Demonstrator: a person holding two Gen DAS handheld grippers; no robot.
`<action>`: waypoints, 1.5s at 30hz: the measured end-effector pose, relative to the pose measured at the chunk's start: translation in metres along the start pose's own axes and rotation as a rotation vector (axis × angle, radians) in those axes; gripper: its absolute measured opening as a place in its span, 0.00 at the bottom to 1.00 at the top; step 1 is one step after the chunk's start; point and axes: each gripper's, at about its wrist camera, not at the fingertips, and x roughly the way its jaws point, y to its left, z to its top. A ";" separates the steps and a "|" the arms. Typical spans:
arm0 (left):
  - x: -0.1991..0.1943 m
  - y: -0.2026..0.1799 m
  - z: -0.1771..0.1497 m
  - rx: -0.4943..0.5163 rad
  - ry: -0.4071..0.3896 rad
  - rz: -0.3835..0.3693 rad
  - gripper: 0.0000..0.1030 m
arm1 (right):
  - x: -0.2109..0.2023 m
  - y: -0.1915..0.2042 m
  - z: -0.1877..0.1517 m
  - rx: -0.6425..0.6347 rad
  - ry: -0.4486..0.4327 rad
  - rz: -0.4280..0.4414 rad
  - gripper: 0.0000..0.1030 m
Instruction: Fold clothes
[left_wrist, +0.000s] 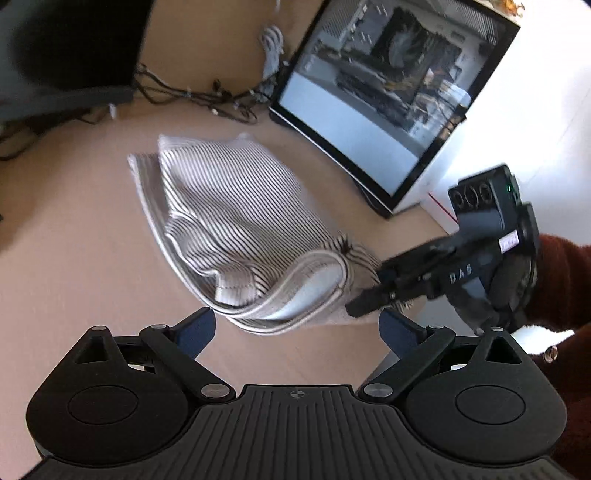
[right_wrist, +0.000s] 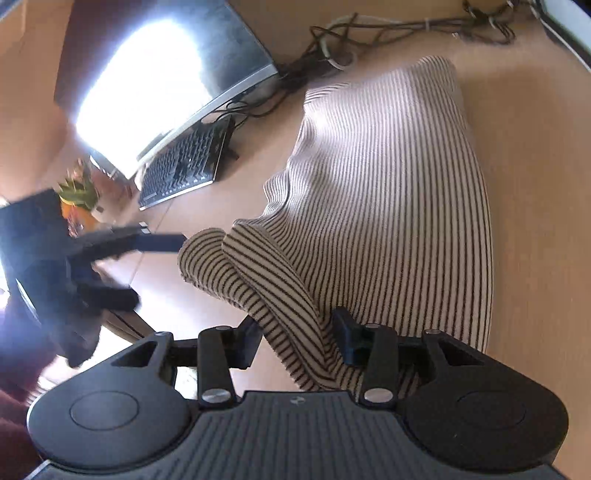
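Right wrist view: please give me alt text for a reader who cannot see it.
The right hand-held gripper pinches a bunched fold of a striped garment that lies on a wooden table. The left hand-held gripper, blurred, hangs open at left, near a keyboard.

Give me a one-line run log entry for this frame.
task: fold clothes | left tongs: open, empty, near hem | right tongs: shut on striped garment corner, lifted | rest of garment on desk

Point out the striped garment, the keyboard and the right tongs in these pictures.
striped garment (right_wrist: 388, 177): right wrist view, on its flat upper panel.
keyboard (right_wrist: 183, 168): right wrist view, on the middle key rows.
right tongs (right_wrist: 295, 341): right wrist view, midway between the fingertips, shut on the fabric.
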 end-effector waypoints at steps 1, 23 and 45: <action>0.006 -0.002 0.000 0.016 0.010 -0.008 0.96 | 0.001 -0.001 0.001 0.008 0.002 0.004 0.39; 0.067 -0.039 0.028 0.098 -0.001 0.207 0.95 | -0.013 0.097 -0.060 -0.925 0.008 -0.485 0.70; 0.084 -0.047 0.046 -0.008 -0.064 0.186 0.95 | 0.030 0.063 -0.046 -0.984 0.008 -0.661 0.38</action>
